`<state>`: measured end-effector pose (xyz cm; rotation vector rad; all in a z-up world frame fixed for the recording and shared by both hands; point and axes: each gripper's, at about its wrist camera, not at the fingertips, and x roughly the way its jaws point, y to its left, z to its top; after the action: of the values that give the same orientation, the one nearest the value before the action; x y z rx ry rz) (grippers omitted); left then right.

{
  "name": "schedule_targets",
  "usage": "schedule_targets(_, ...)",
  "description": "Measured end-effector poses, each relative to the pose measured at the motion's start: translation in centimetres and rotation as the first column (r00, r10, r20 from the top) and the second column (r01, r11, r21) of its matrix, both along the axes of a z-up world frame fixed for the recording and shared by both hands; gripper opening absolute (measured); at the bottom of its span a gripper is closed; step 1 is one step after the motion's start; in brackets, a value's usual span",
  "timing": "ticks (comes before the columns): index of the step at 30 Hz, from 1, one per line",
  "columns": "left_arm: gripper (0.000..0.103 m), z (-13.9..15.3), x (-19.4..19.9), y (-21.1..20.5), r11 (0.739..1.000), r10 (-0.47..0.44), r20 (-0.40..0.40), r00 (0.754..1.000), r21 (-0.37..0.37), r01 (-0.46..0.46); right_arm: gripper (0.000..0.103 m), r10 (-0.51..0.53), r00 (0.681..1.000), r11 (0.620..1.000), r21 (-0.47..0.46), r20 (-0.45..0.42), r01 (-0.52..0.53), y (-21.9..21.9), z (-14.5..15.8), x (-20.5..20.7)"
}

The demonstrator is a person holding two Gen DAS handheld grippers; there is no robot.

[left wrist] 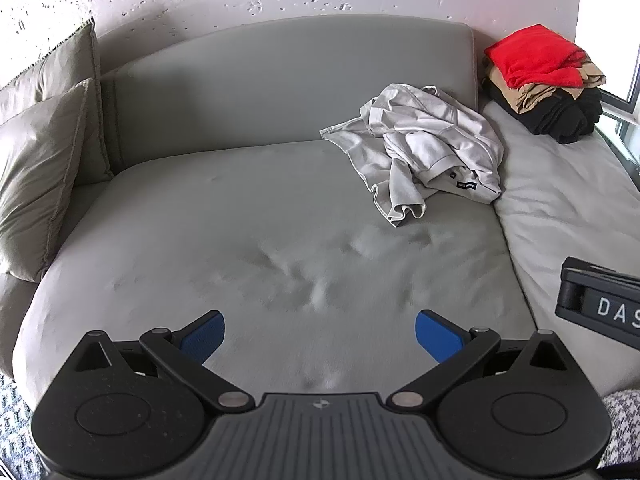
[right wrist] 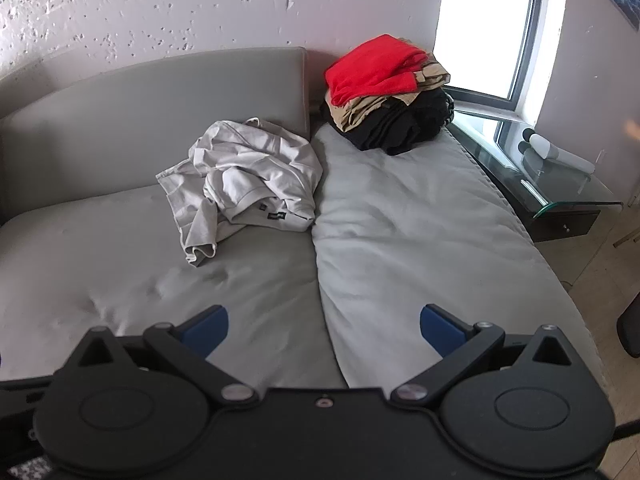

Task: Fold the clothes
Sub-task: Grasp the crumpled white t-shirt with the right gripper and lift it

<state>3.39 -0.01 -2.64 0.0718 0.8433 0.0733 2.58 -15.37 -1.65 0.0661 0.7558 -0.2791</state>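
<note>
A crumpled light grey garment [left wrist: 420, 152] lies on the grey sofa seat [left wrist: 200, 240], near the backrest; it also shows in the right wrist view [right wrist: 244, 176]. A stack of folded clothes, red [left wrist: 536, 60] on top of tan and black, sits at the far right end; it shows in the right wrist view too [right wrist: 376, 68]. My left gripper [left wrist: 320, 334] is open and empty, above the seat's front part. My right gripper [right wrist: 324, 332] is open and empty, over the seam between the two seat cushions. Both are well short of the garment.
Two grey pillows [left wrist: 36, 168] lean at the sofa's left end. A glass side table [right wrist: 560, 176] with a white object stands to the right of the sofa under a window [right wrist: 488, 28]. The right gripper's body [left wrist: 600, 300] shows at the left view's right edge.
</note>
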Motion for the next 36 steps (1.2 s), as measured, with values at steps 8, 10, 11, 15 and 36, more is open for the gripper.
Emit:
schedule_targets(8,0.103,-0.9,2.9,-0.1,0.998,-0.050,0.066,0.997,0.032,0.048,0.103,0.013,0.999,0.999,-0.050,0.033,-0.012,0.1,-1.3,4.3)
schedule_targets(10,0.103,-1.3,4.1,0.1,0.999,-0.035,0.069,0.997,0.031,0.032,0.103,0.015,0.999,0.999,-0.034,0.030,-0.014,-0.1,-1.9,5.8)
schedule_targets(11,0.103,-1.6,4.9,0.3,0.999,-0.026,0.065,0.998,0.027,0.024,0.103,0.014,1.000,1.000,-0.026,0.028,-0.014,-0.2,-2.2,6.6)
schedule_targets(15,0.103,-2.8,7.8,0.8,1.000,-0.002,0.047,0.999,0.013,0.001,0.103,0.006,1.000,1.000,-0.023,0.028,-0.006,-0.5,-3.2,9.2)
schedule_targets(36,0.098,-8.8,18.2,2.2,0.993,0.090,-0.027,0.996,-0.075,-0.092,0.103,0.049,0.991,0.996,0.068,0.125,-0.057,-5.9,-12.5,24.2)
